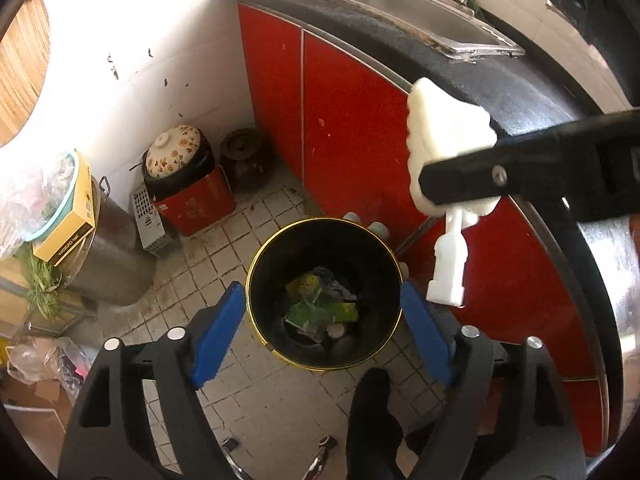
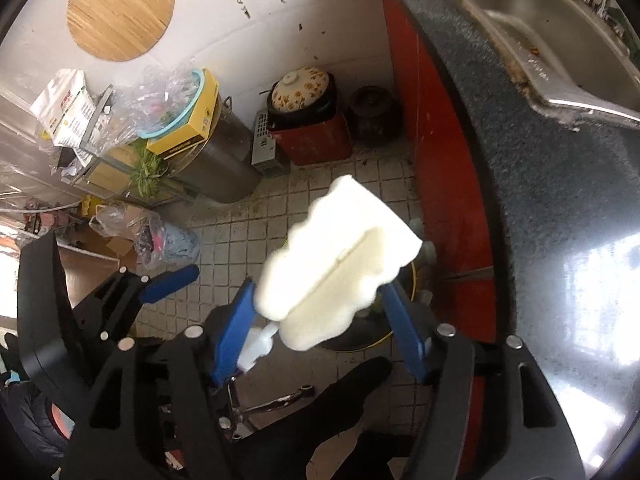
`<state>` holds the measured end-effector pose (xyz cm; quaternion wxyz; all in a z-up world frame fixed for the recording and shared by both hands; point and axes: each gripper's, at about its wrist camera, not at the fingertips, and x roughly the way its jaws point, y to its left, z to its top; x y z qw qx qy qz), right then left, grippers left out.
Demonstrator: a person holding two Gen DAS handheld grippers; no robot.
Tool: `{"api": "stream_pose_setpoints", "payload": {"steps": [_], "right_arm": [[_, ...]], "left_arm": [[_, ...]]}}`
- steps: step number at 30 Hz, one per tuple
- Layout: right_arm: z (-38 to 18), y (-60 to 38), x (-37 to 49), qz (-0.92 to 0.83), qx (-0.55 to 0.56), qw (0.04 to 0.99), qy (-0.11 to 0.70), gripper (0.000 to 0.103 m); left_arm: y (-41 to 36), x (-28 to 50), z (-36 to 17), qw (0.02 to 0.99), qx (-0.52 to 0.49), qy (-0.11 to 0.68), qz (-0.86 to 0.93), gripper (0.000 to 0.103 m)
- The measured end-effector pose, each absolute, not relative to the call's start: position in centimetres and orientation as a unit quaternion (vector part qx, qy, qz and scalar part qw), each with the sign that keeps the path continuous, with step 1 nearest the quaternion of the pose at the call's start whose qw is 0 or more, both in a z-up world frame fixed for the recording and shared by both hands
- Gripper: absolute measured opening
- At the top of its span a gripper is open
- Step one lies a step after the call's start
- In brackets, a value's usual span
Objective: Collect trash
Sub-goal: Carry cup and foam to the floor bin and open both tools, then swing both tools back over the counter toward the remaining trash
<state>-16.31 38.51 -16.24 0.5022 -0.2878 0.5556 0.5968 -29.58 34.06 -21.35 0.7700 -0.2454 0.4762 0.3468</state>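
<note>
A black bin (image 1: 260, 280) with a gold rim stands on the tiled floor, with wrappers and scraps (image 1: 320, 304) in its bottom. My left gripper (image 1: 320, 332) hangs open right above it with nothing between its blue pads. A white foam piece with a short white handle (image 1: 440, 136) hangs above and to the right of the bin, and one black finger (image 1: 520, 168) of my right gripper crosses it. In the right wrist view the foam piece (image 2: 340, 252) is blurred and lies between the wide-apart pads of my right gripper (image 2: 320, 332). The pads do not press on it. It hides most of the bin (image 2: 412, 284).
Red cabinet doors (image 1: 352, 128) under a dark counter with a steel sink (image 1: 400, 4) run along the right. A floral-lidded pot on a red box (image 1: 188, 184), a dark jar (image 1: 244, 160) and a steel drum (image 1: 112, 256) line the wall. A person's dark shoe (image 1: 372, 420) is near the bin.
</note>
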Motion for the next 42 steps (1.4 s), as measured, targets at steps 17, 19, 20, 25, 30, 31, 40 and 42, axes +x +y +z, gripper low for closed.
{"api": "stream_pose_setpoints", "payload": {"steps": [17,19,20,25,30,31,40,42], "right_arm": [[-9.9,30.5,-12.5,0.579,-0.251,0.577,0.519,0.076],[-7.8,25.8,-9.7,0.549,-0.219,0.621,0.515,0.079],[-7.0,23.7,-8.6,0.533,-0.207,0.641,0.512,0.081],[-3.9,9.7,-2.2,0.419,-0.143,0.743,0.503,0.082],[-2.3,-4.6,2.0,0.293,-0.065,0.808,0.507,0.082],[-2.2,-7.3,2.4,0.268,-0.050,0.818,0.507,0.082],[-2.0,-28.5,2.4,0.097,0.058,0.853,0.510,0.082],[-2.5,-31.6,2.0,0.083,0.068,0.851,0.514,0.082]], "left_arm": [[30.8,-27.4,-16.4,0.797,-0.191,0.464,0.336,0.090],[29.2,-25.0,-14.9,0.812,-0.172,0.463,0.312,0.091],[28.7,-24.1,-14.5,0.817,-0.167,0.463,0.301,0.091],[22.2,-15.8,-12.3,0.856,-0.135,0.466,0.180,0.091],[11.2,-7.1,-9.5,0.884,-0.042,0.465,0.020,0.091],[9.3,-6.0,-9.1,0.886,-0.029,0.463,-0.005,0.091],[-8.7,-0.3,-6.4,0.871,0.072,0.442,-0.202,0.091],[-11.6,0.6,-6.4,0.863,0.094,0.441,-0.228,0.091]]}}
